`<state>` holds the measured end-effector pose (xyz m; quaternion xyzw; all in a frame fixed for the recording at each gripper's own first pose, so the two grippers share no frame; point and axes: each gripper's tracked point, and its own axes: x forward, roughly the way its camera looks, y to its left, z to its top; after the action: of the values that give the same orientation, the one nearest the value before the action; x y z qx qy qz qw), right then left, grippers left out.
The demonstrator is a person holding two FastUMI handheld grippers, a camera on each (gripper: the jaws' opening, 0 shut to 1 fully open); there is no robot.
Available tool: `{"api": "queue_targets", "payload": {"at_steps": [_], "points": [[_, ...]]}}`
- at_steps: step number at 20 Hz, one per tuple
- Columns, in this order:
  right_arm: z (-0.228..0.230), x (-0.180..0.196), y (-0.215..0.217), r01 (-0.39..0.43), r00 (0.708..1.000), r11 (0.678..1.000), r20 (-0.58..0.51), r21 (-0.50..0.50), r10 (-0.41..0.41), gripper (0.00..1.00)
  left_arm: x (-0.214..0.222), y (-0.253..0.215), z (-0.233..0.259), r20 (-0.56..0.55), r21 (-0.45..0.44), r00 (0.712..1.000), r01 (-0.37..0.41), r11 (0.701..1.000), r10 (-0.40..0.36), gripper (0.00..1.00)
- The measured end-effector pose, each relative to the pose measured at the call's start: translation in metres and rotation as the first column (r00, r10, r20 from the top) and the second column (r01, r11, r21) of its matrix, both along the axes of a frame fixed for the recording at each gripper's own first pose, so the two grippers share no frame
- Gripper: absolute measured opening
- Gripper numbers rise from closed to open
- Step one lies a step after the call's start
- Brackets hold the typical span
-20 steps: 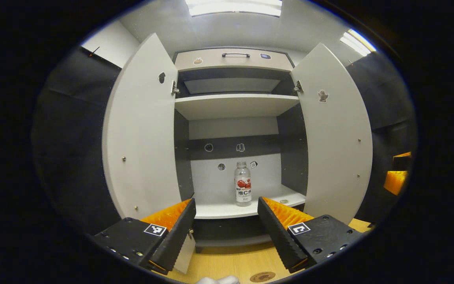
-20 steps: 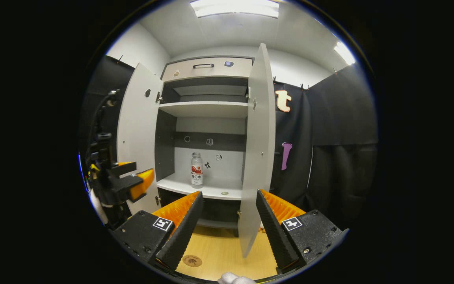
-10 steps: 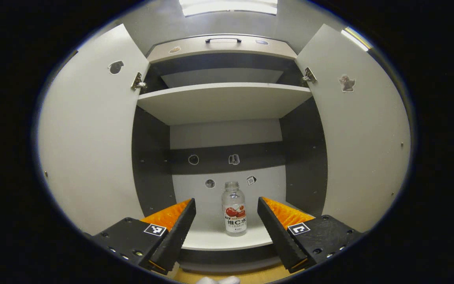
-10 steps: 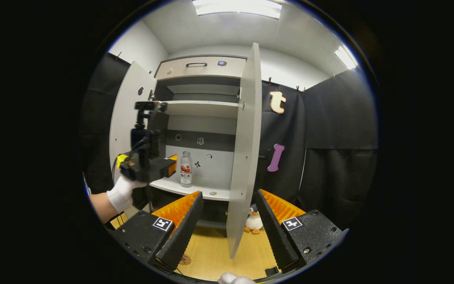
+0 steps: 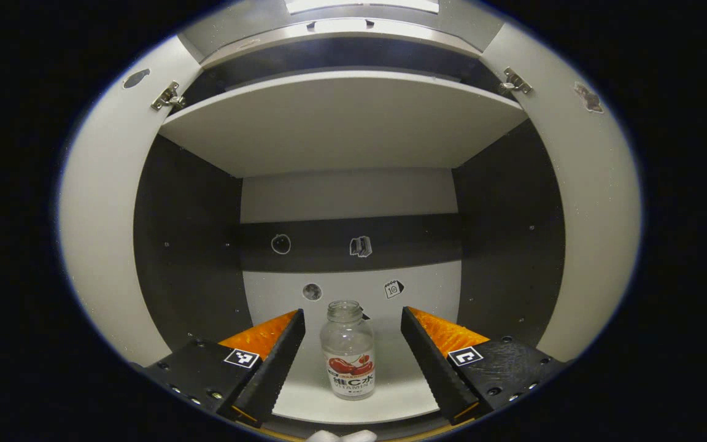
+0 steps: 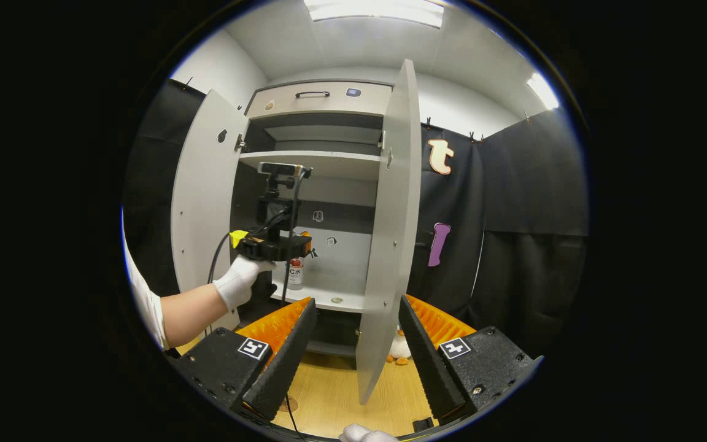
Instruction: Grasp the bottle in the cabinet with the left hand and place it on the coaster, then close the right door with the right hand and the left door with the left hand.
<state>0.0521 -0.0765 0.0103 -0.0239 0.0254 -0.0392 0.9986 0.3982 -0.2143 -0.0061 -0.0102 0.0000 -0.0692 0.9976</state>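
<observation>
One bottle (image 5: 348, 350) stands up straight on the low shelf (image 5: 390, 393) inside the cabinet (image 5: 341, 123). It is clear, has no cap, and has a red and white label. The left gripper (image 5: 352, 347) is inside the cabinet with its two fingers wide apart, one on each side of the bottle. The fingers do not touch the bottle.

The cabinet has two doors, and both are open: the left door (image 6: 203, 196) and the right door (image 6: 390, 245). Four small stickers are on the back wall behind the bottle.

In the right gripper view, a hand in a white glove (image 6: 240, 285) holds the left gripper at the low shelf, near the bottle (image 6: 295, 273). The right gripper (image 6: 353, 359) hangs in front of the cabinet, over the wooden floor (image 6: 329, 399), near the edge of the right door. Its two fingers are wide apart and hold nothing
</observation>
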Motion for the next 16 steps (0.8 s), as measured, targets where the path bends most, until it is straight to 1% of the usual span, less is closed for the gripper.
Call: {"api": "queue_targets", "payload": {"at_steps": [2,4,7,11,13,14,15,16], "points": [[-0.002,0.004,-0.003,0.004,1.0,1.0,-0.01,-0.002,-0.004,0.83,0.016,0.002,-0.01,-0.022,0.008,1.0,-0.014,1.0,0.014,0.96],[-0.005,0.006,-0.007,0.011,1.0,1.0,-0.021,-0.003,-0.011,0.83,0.027,0.003,-0.017,-0.02,0.019,0.999,-0.026,0.999,0.027,0.95],[-0.011,0.008,-0.011,0.014,0.999,1.0,-0.045,0.001,-0.014,0.83,0.039,-0.003,-0.033,-0.058,0.019,0.998,-0.014,1.0,0.016,0.96],[-0.009,0.006,-0.015,0.019,0.999,1.0,-0.044,0.002,-0.019,0.83,0.054,-0.006,-0.049,-0.094,0.021,0.995,-0.026,0.999,0.028,0.96],[-0.006,0.004,-0.015,0.021,0.999,1.0,-0.038,-0.002,-0.021,0.83,0.062,-0.006,-0.064,-0.138,0.024,0.99,-0.029,0.999,0.032,0.91],[-0.006,0.004,-0.016,0.022,0.999,1.0,-0.039,-0.004,-0.022,0.83,0.059,-0.002,-0.066,-0.138,0.029,0.99,-0.033,0.999,0.036,0.89],[-0.006,0.003,-0.017,0.024,0.999,1.0,-0.039,-0.004,-0.024,0.83,0.061,-0.003,-0.064,-0.132,0.022,0.991,-0.023,0.999,0.026,0.79],[-0.004,0.002,-0.018,0.026,0.999,1.0,-0.035,-0.003,-0.026,0.83,0.06,-0.003,-0.063,-0.137,0.018,0.99,-0.025,1.0,0.027,0.77]]}}
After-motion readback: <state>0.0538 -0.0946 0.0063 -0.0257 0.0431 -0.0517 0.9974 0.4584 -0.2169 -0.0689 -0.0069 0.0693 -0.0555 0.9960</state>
